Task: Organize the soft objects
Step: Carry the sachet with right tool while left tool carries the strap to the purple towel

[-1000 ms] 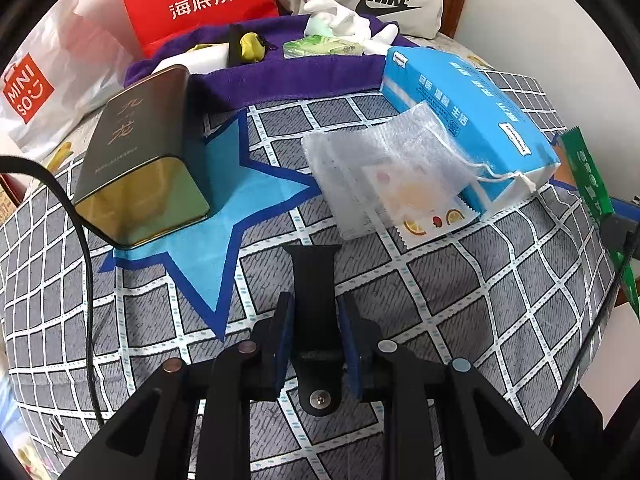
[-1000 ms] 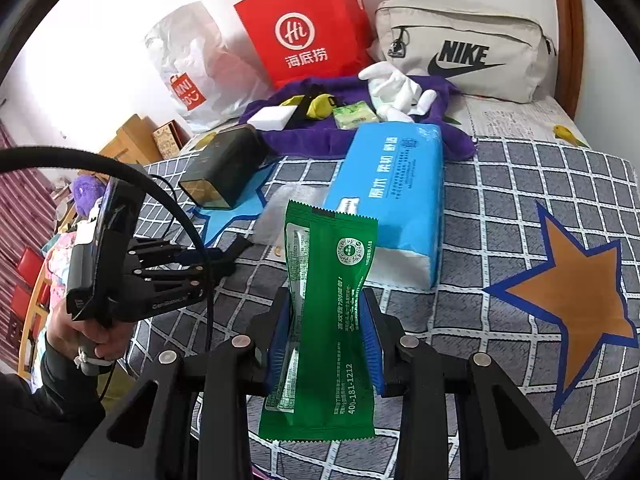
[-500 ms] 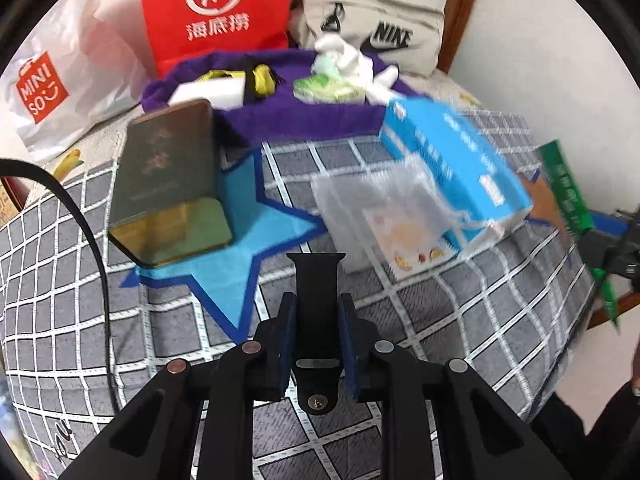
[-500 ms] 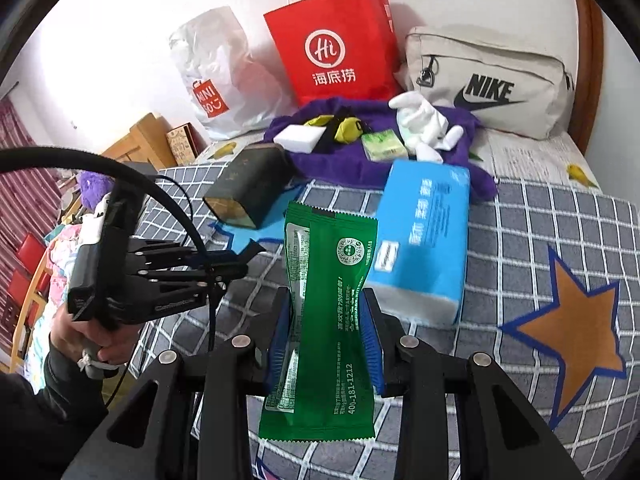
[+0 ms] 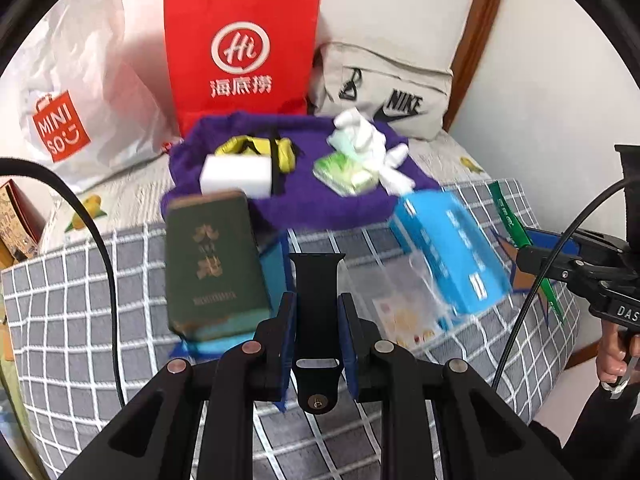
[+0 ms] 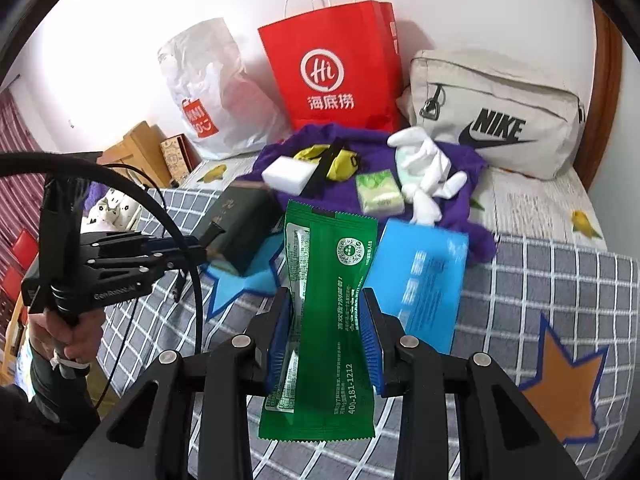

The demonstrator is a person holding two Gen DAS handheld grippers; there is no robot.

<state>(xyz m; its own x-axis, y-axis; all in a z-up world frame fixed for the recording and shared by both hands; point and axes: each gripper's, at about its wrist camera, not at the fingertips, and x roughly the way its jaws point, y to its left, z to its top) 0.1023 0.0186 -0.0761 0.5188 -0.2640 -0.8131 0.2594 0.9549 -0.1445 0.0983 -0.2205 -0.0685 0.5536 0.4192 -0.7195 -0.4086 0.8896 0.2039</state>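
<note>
My left gripper (image 5: 316, 312) is shut on a black watch strap (image 5: 317, 292) and holds it above the checked bedspread. My right gripper (image 6: 327, 320) is shut on a green flat packet (image 6: 330, 312) held upright over the bed; its edge also shows in the left wrist view (image 5: 510, 220). A purple towel (image 6: 368, 200) at the back carries a white sponge (image 6: 289, 174), a yellow and black item (image 6: 342, 160), a green tissue pack (image 6: 379, 193) and white gloves (image 6: 424, 172).
A dark green tin (image 5: 212, 264), a clear mesh pouch (image 5: 404, 300) and a blue tissue pack (image 5: 448, 248) lie on the bedspread (image 6: 560, 280). A red paper bag (image 6: 332, 68), a white Miniso bag (image 6: 204, 92) and a Nike bag (image 6: 492, 112) stand against the wall.
Both grippers have pulled back and risen from the bed, keeping their grip; more of the wall and the bags shows now.
</note>
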